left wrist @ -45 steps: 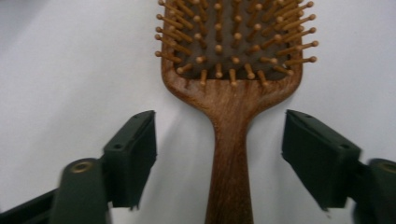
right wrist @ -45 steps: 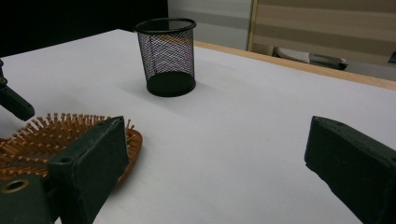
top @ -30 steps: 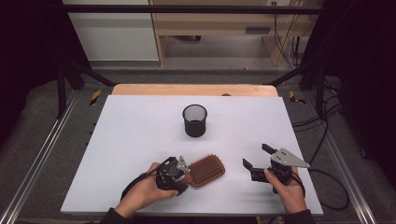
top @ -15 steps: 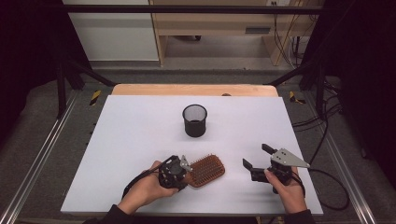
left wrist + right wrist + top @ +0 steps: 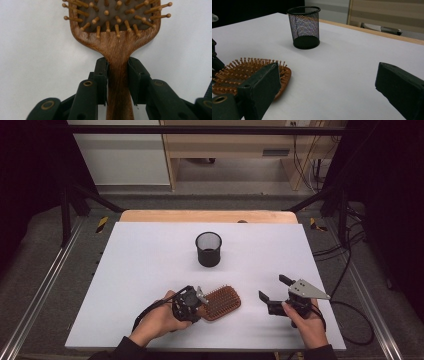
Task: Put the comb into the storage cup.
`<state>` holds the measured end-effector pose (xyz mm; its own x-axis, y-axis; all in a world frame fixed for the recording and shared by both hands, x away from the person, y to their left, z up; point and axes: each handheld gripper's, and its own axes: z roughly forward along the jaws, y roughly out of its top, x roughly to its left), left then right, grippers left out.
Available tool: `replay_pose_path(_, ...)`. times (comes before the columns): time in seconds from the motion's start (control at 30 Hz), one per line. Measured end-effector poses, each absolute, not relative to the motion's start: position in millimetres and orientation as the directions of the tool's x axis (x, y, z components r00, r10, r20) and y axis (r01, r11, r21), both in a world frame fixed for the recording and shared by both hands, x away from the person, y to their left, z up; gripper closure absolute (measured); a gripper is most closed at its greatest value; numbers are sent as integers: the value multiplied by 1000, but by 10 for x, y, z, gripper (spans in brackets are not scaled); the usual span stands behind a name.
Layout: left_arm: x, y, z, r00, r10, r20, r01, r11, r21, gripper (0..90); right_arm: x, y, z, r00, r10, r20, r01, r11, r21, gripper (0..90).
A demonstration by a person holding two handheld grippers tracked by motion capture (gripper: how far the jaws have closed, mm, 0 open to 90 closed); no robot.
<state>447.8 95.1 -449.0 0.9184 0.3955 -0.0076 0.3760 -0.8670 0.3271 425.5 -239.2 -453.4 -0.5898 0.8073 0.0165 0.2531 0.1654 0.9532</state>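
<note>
High view: my left gripper (image 5: 196, 301) pinched the handle of the wooden hairbrush (image 5: 221, 303), bristles up, lying on the white table (image 5: 140, 265) near its 6 o'clock edge; my right gripper (image 5: 274, 293), at the brush's 3 o'clock, stood spread and empty; the mesh cup (image 5: 208, 249) sat upright at 12 o'clock.

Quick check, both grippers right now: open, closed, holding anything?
Left gripper: closed on the wooden hairbrush handle.
Right gripper: open, holding nothing.
</note>
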Motion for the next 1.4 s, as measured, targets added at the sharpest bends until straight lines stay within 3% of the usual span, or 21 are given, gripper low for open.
replay_pose_path(0.43, 4409, 1046, -4509, 920, 392, 25, 347, -841, 415, 731, 4253, -2393, -4531, -593, 805, 19, 253, 164, 954, 64)
replay_pose_path(0.63, 4420, 1179, -4464, 886, 460, 57, 362, -763, 535, 731, 4248, -2389, -4527, -595, 803, 33, 257, 151, 955, 64)
replay_pose_path(0.83, 4416, 1262, -4438, 841, 535, 77, 362, -664, 654, 731, 4237, -2284, -4504, -621, 776, 112, 281, 87, 956, 62)
replay_pose_path(1.07, 4411, 1279, -4456, 825, 559, 82, 348, -617, 705, 731, 4257, -2053, -4480, -658, 718, 228, 329, 2, 944, 59)
replay_pose_path(1.4, 4373, 1263, -4450, 818, 566, 104, 307, -582, 753, 731, 4344, -1774, -4433, -682, 656, 321, 401, -32, 916, 54)
